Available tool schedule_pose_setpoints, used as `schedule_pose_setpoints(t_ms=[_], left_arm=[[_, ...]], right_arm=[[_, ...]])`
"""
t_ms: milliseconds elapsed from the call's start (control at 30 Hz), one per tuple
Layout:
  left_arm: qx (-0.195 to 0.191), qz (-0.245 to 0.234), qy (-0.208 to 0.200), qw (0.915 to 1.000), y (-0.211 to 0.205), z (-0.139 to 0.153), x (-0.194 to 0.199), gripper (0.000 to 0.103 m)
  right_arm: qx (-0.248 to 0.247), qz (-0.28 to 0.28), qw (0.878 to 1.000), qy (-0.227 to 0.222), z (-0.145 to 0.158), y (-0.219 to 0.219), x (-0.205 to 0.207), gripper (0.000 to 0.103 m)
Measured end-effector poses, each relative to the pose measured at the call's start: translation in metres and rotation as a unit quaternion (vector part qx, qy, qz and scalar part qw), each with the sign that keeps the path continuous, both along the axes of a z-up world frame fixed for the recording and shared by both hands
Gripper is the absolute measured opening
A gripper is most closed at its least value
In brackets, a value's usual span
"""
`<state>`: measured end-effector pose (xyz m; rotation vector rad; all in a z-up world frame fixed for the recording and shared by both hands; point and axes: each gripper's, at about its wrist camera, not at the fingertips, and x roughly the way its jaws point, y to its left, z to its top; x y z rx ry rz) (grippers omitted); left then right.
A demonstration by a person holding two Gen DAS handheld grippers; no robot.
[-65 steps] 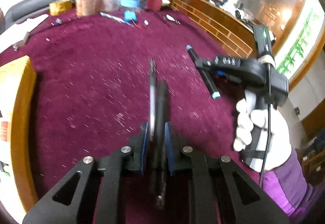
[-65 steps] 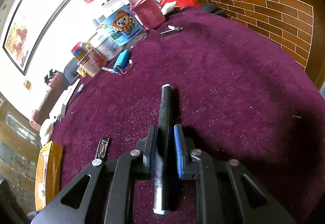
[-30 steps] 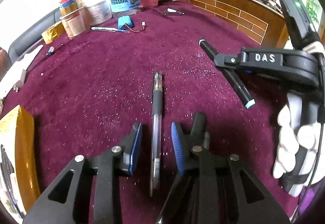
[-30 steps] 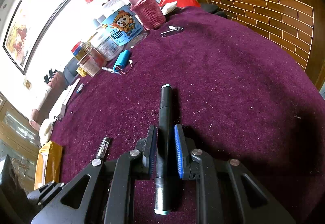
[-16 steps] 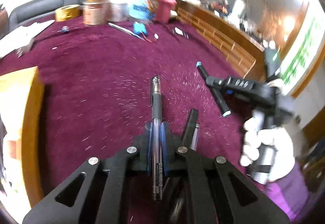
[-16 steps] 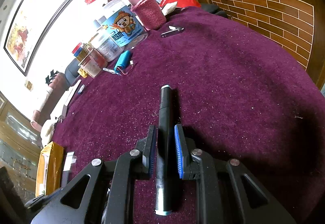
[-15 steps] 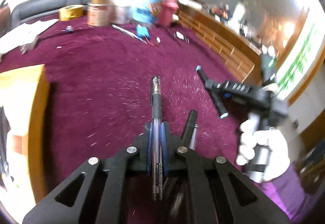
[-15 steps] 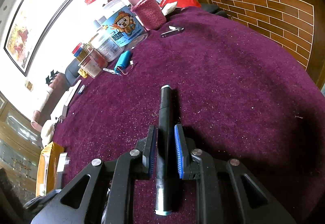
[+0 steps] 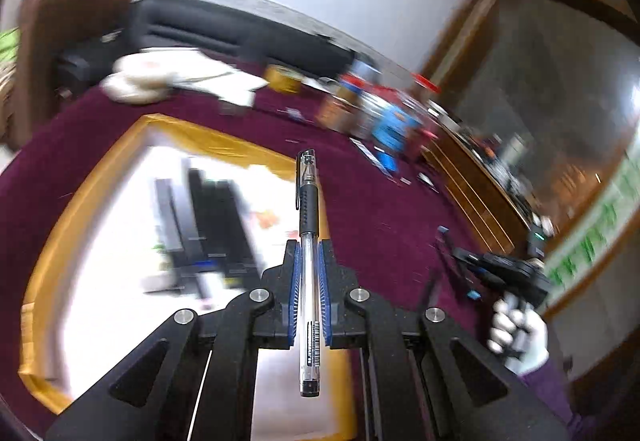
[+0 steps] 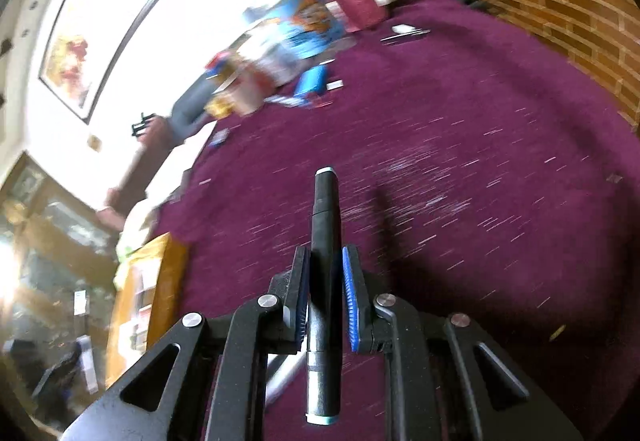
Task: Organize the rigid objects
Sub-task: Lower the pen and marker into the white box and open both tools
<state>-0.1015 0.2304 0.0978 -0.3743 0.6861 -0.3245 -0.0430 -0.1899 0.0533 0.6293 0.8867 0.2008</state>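
Since half a second ago the left tongs (image 9: pixel 308 277) have lifted the clear pen (image 9: pixel 309 241) off the maroon counter (image 9: pixel 384 209) and swung it over toward the yellow-rimmed box (image 9: pixel 80 209), which now fills the left wrist view beneath the pen. These tongs are clamped on the pen's clear barrel, its capped end pointing forward beyond the far rim of the box. The right tongs (image 10: pixel 326 281) grip the black marker (image 10: pixel 326 225) at mid-length and hold it above the counter, well to the right of the box; the gloved right hand (image 9: pixel 516 329) shows in the left wrist view.

To finish this step well, I would bring the pen fully inside the box's rim, turn it parallel to the dark objects (image 9: pixel 212 217) already lying there, lower it close to the bottom and only then release, so it neither rolls nor bounces out.

Motion blur smears nearly everything but the tongs and what they hold. What the dark objects in the box are cannot be made out, nor the jars (image 10: pixel 296 29) at the counter's far side. The box's near edge is hidden behind the left tongs.
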Motion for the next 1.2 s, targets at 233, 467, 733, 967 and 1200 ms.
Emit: schedule_pose_setpoints(t_ms=[233, 467, 733, 967, 1200], left_arm=[[-0.025, 0.089, 0.051, 0.9944, 0.081, -0.036, 0.002, 0.006], [0.005, 0.121, 0.099, 0.9877, 0.105, -0.058, 0.023, 0.007], [0.005, 0.150, 0.107, 0.9828, 0.125, -0.067, 0.027, 0.030], [-0.039, 0.164, 0.064, 0.9836, 0.144, -0.052, -0.015, 0.051], [-0.038, 0.193, 0.018, 0.9803, 0.158, -0.035, -0.062, 0.052]], right_arm=[[0.029, 0.093, 0.995, -0.012, 0.027, 0.086, -0.003, 0.014], [0.051, 0.181, 0.982, -0.001, 0.036, 0.181, 0.002, 0.015], [0.046, 0.244, 0.968, 0.034, 0.024, 0.268, 0.015, 0.015], [0.092, 0.295, 0.948, 0.079, 0.004, 0.343, 0.023, 0.015], [0.079, 0.297, 0.946, 0.105, -0.013, 0.410, 0.033, 0.015]])
